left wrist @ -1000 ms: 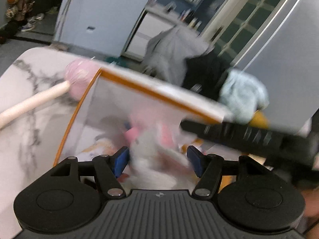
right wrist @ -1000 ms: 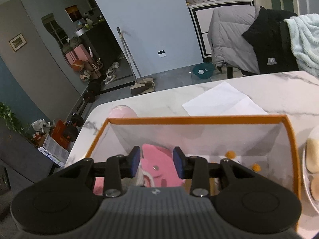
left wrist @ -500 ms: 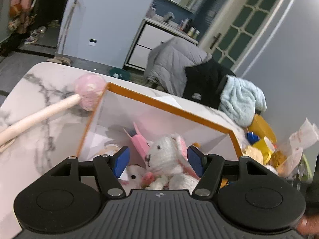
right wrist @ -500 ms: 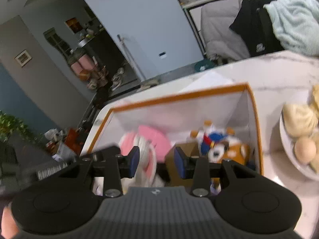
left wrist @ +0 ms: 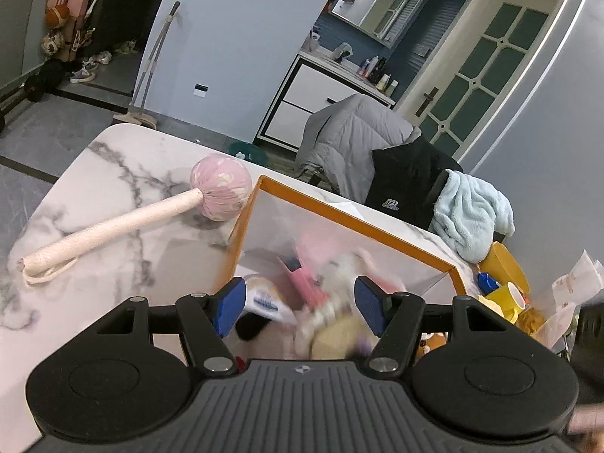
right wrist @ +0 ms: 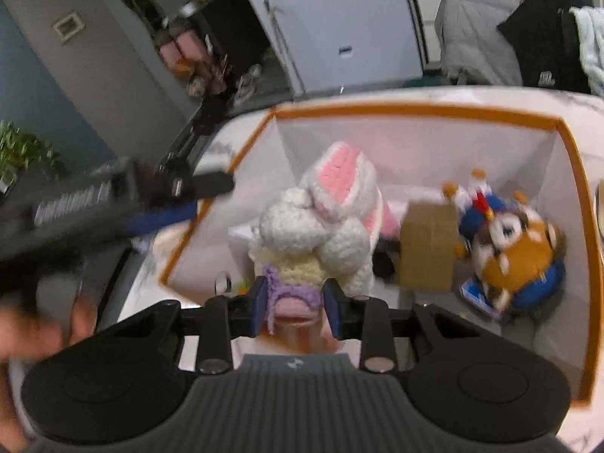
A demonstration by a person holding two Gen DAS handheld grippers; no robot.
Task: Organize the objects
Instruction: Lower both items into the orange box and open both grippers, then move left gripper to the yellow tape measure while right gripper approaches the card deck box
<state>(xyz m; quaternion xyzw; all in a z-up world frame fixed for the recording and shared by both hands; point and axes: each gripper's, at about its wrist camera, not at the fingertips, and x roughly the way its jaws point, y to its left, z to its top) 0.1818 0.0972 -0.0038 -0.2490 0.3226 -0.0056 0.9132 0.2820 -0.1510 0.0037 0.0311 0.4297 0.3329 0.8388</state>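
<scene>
Black ribbed tongs (left wrist: 298, 304), blue pads (left wrist: 230, 304), silver screws.

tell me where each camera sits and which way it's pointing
Left wrist: on the left gripper, open, looking over the orange-rimmed bin and pink mallet toward the doorway; only its own fingers show.
Right wrist: on the right gripper, looking down into the bin, holding the crochet bunny; the left gripper shows blurred.
Shared: bin, bunny.
</scene>
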